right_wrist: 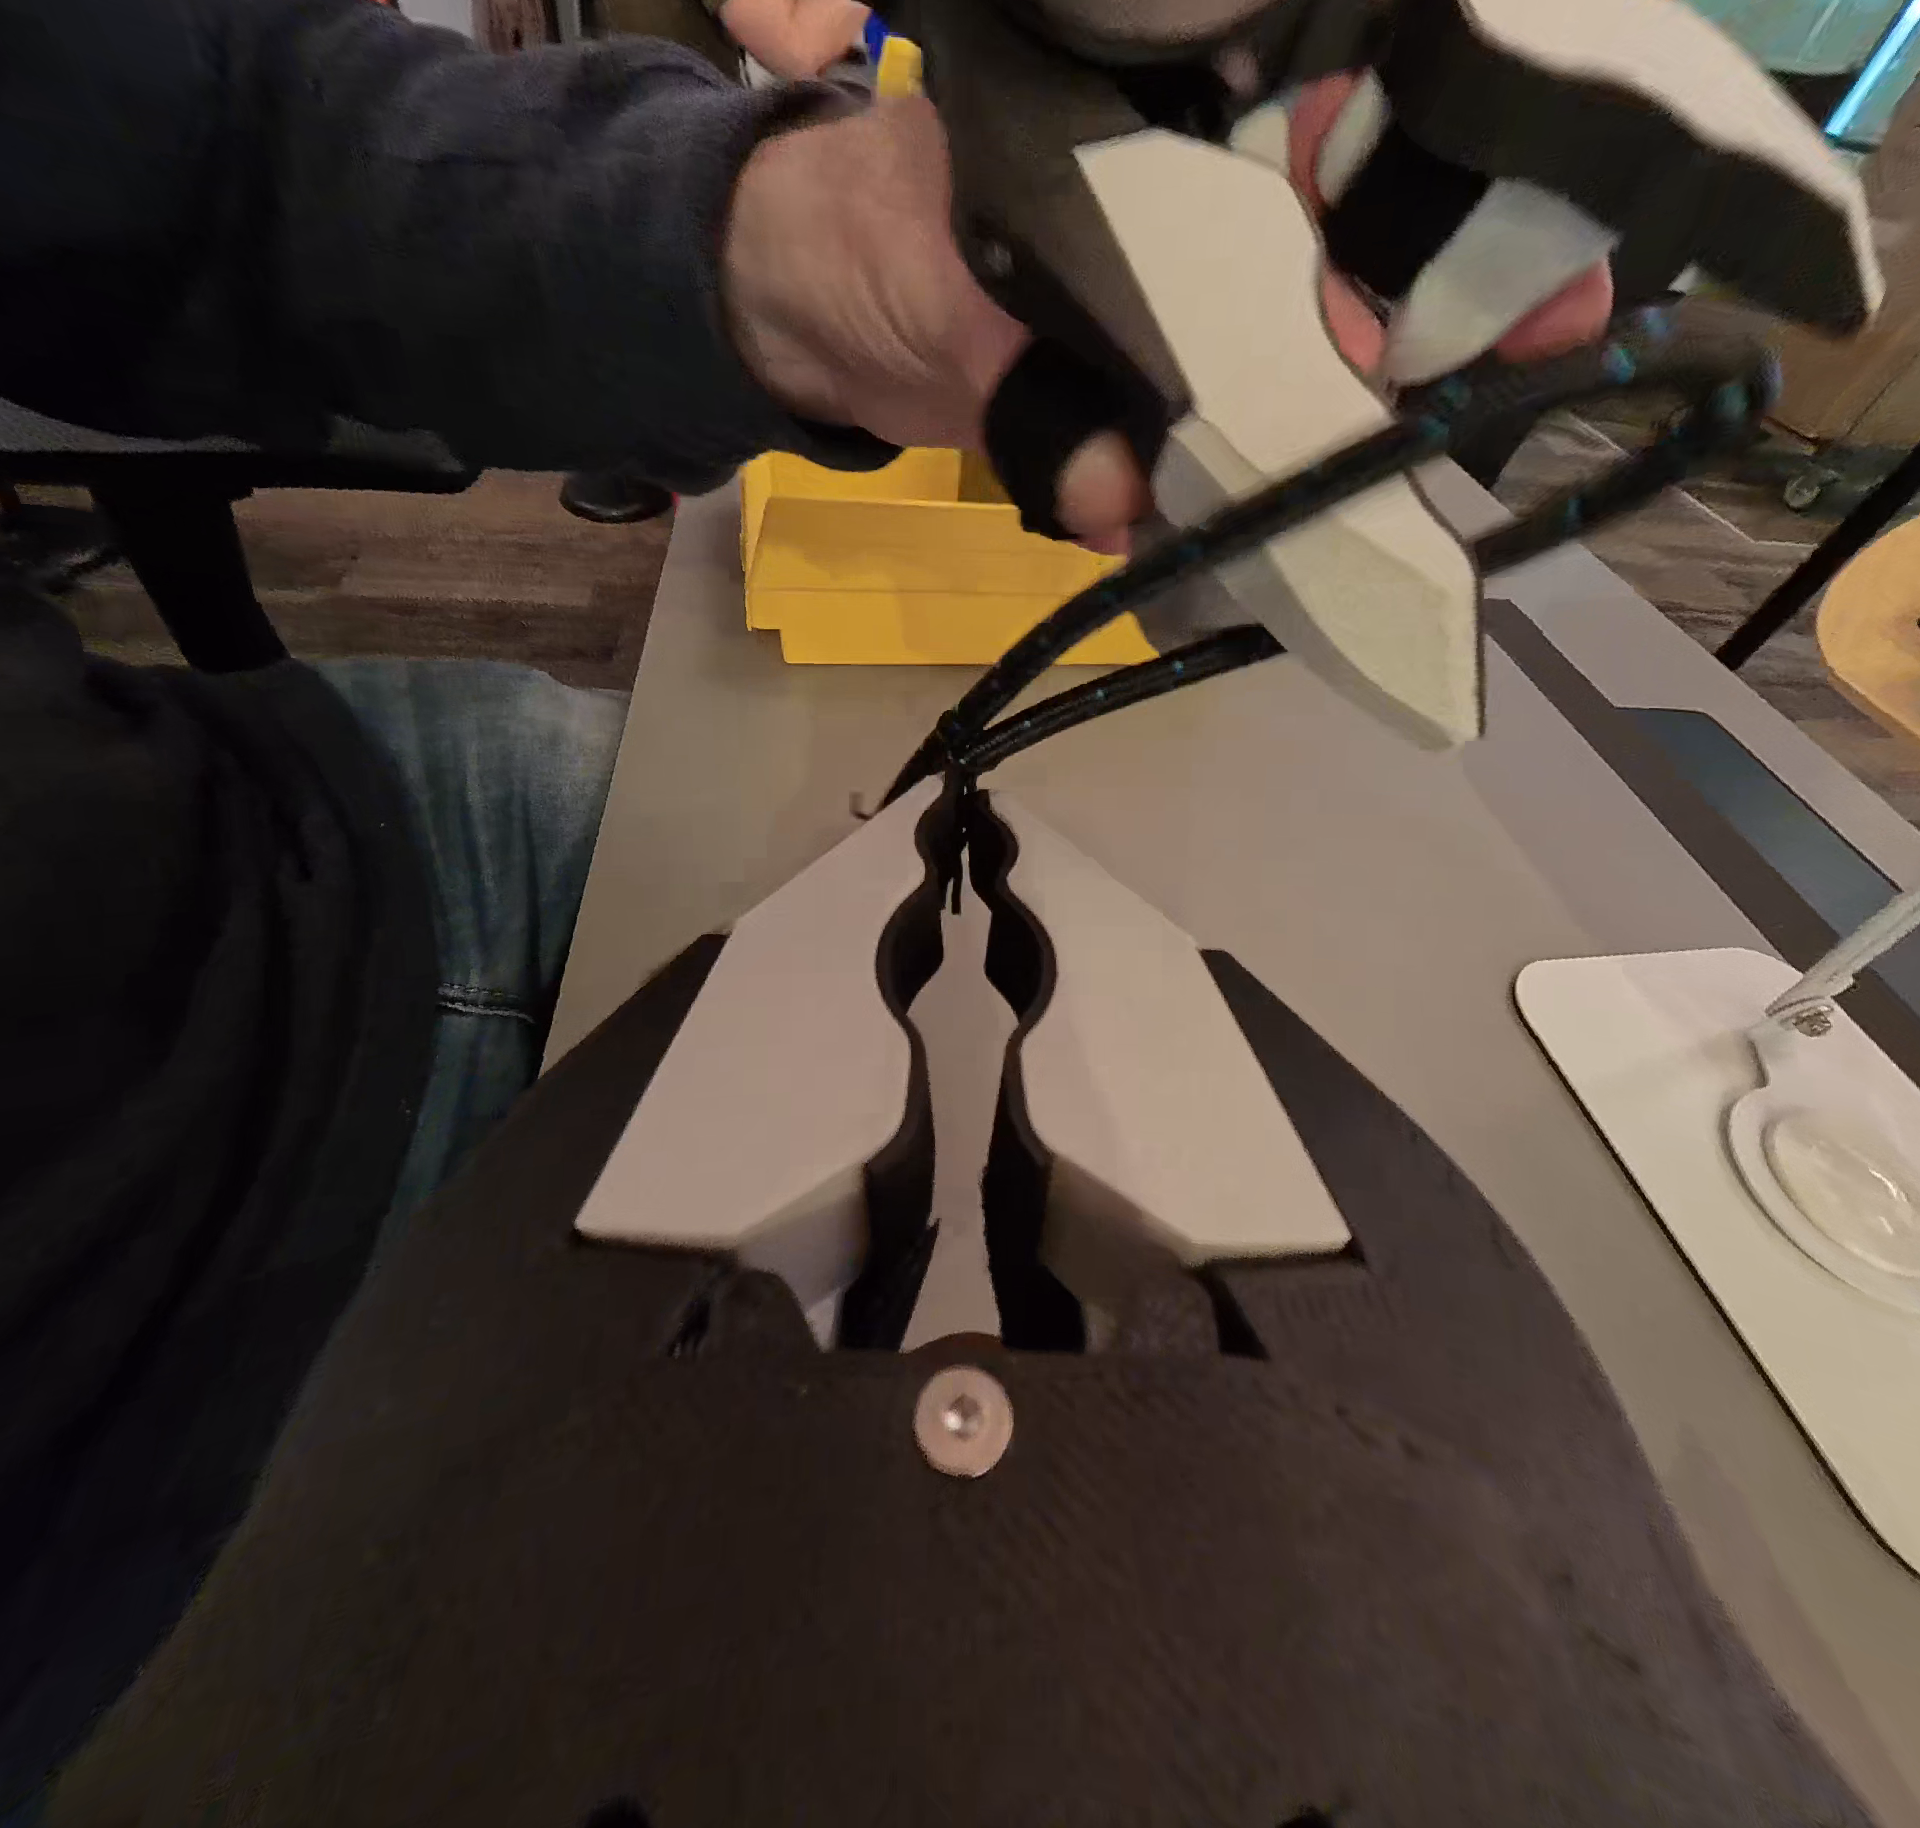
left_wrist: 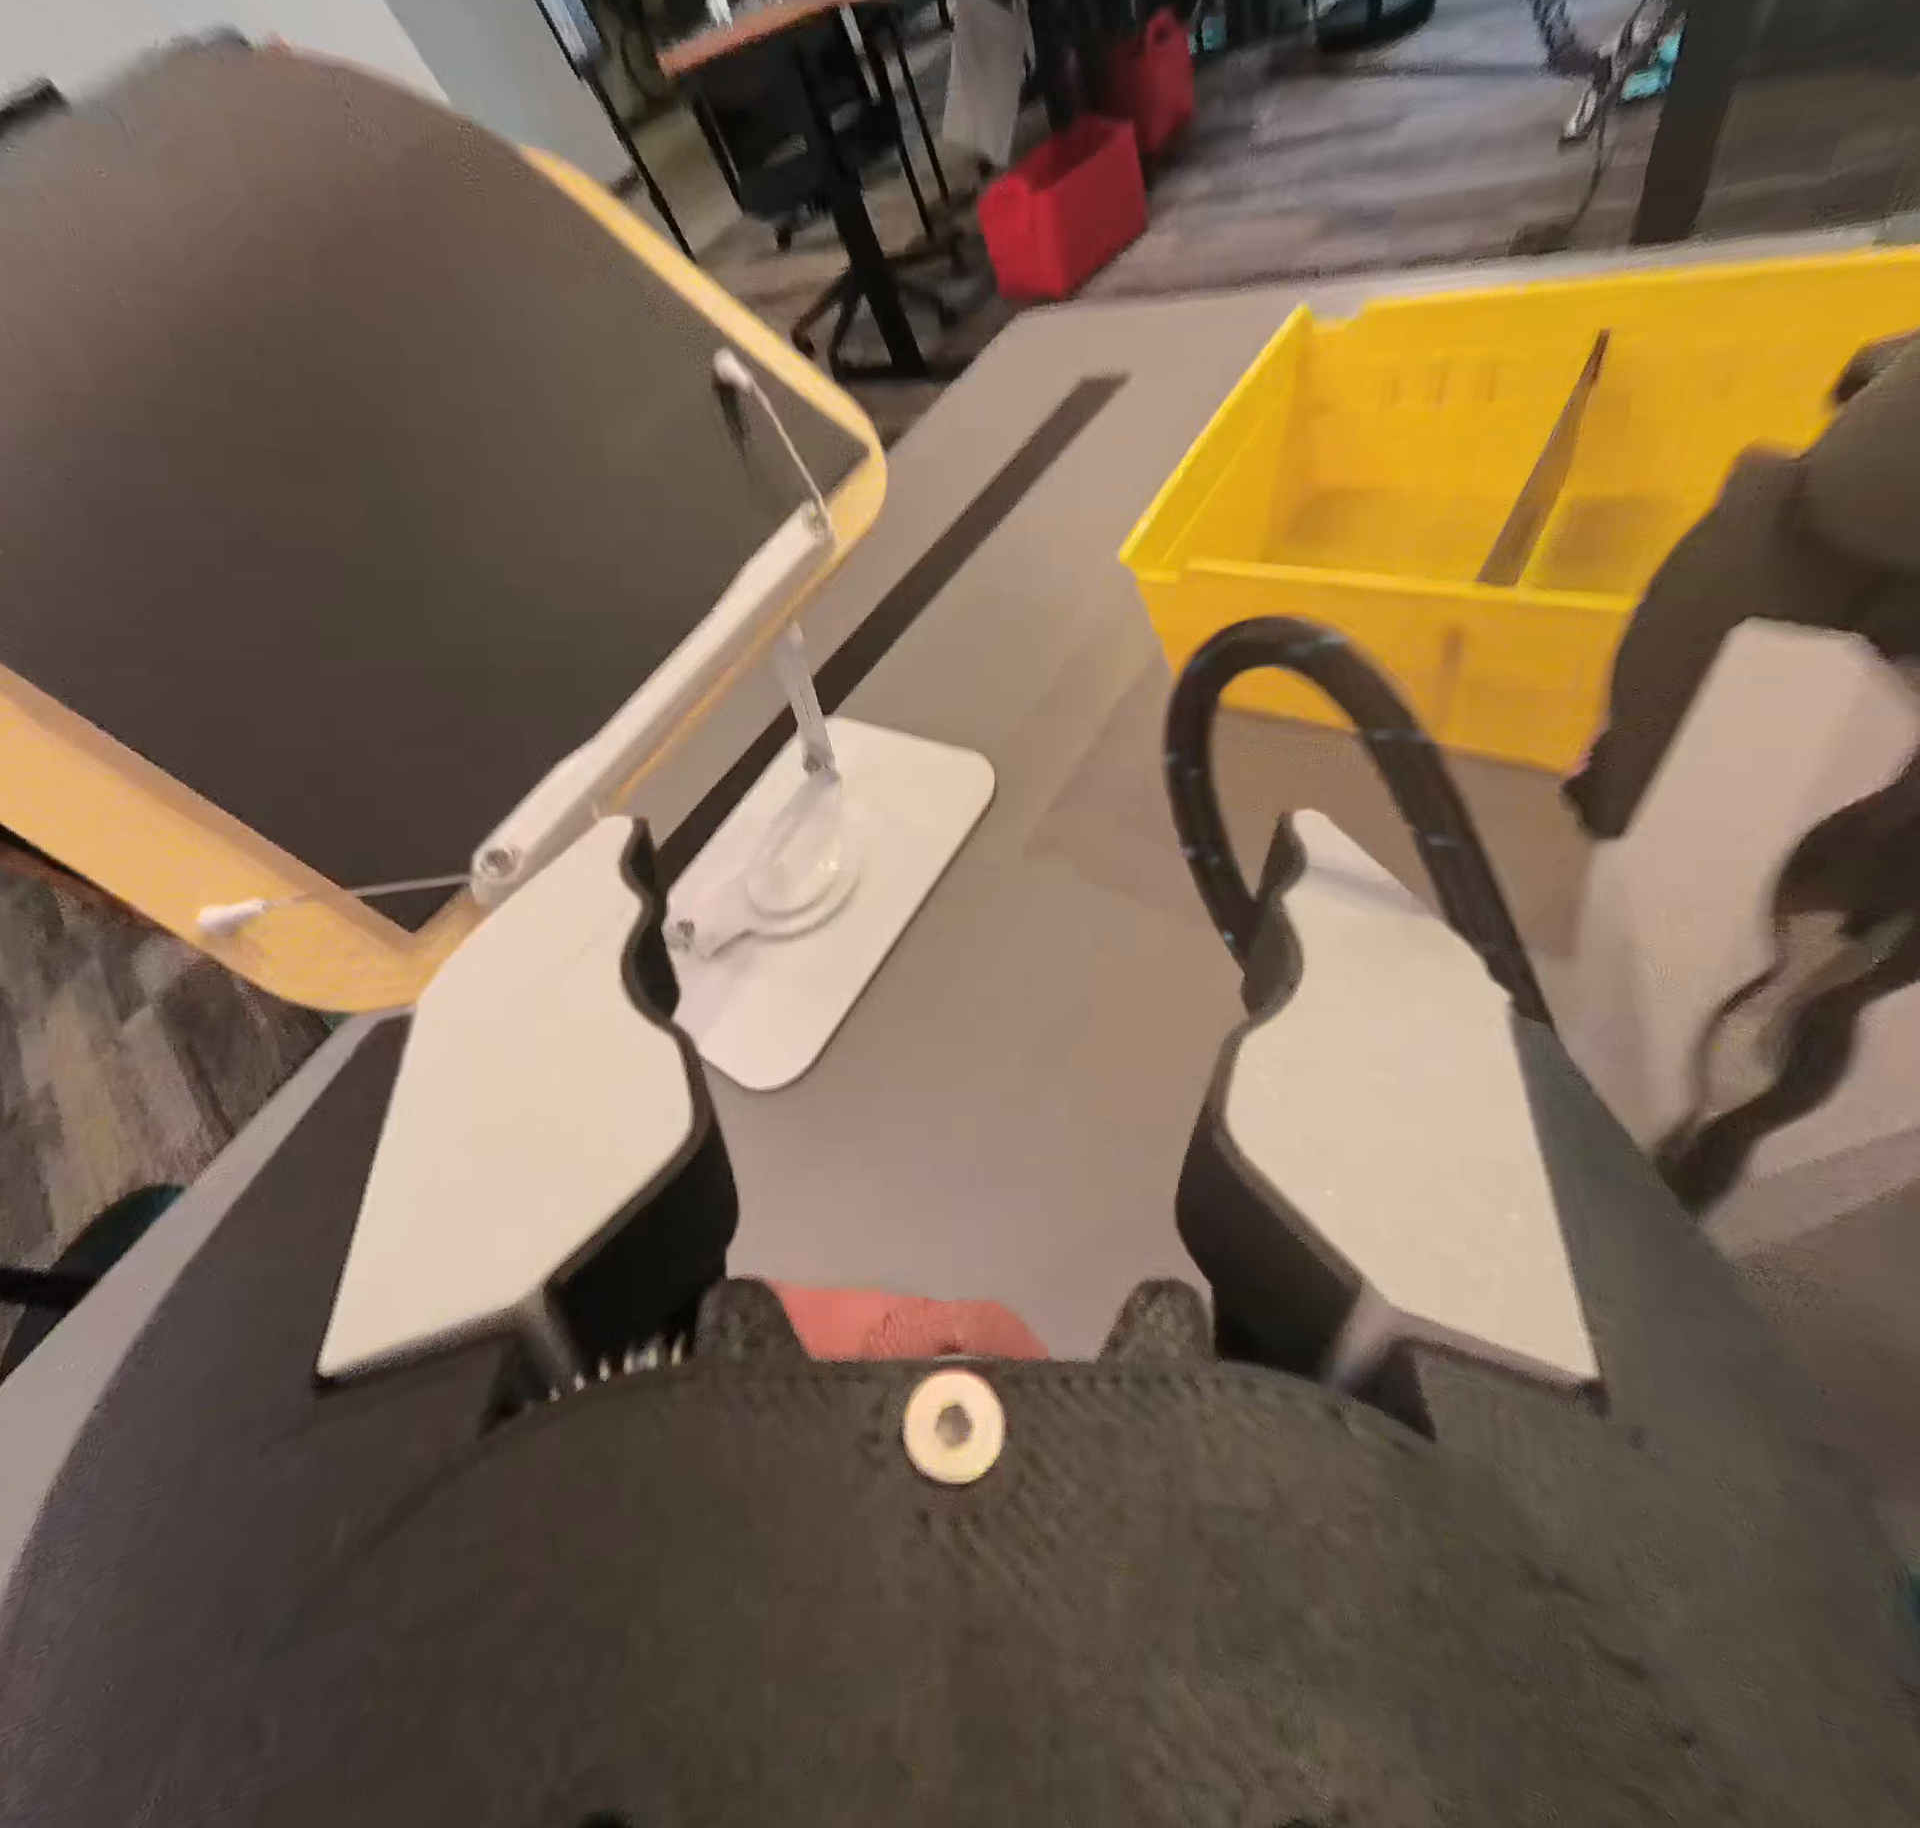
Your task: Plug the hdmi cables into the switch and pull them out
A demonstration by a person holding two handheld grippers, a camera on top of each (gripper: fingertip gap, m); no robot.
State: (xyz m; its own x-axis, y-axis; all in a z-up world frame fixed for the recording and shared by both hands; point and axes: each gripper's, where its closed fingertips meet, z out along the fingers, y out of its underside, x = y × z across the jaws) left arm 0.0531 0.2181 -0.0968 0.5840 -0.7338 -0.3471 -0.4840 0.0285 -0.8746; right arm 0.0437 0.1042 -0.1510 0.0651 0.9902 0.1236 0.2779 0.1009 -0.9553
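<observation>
A black braided hdmi cable is folded double, and its strands meet at a tie just past my right gripper. That gripper is shut on the thin tail at the tie, low over the grey table. The cable rises to a loop that passes by the right finger of my left gripper. The left gripper is open and empty, and also shows in the right wrist view, held up by a hand. The right gripper is blurred at the left wrist view's right edge. No switch is in view.
A yellow divided bin stands on the table beyond the cable and also shows in the right wrist view. A dark panel in a yellow frame tilts on a stand with a white base plate. A person's leg is by the table edge.
</observation>
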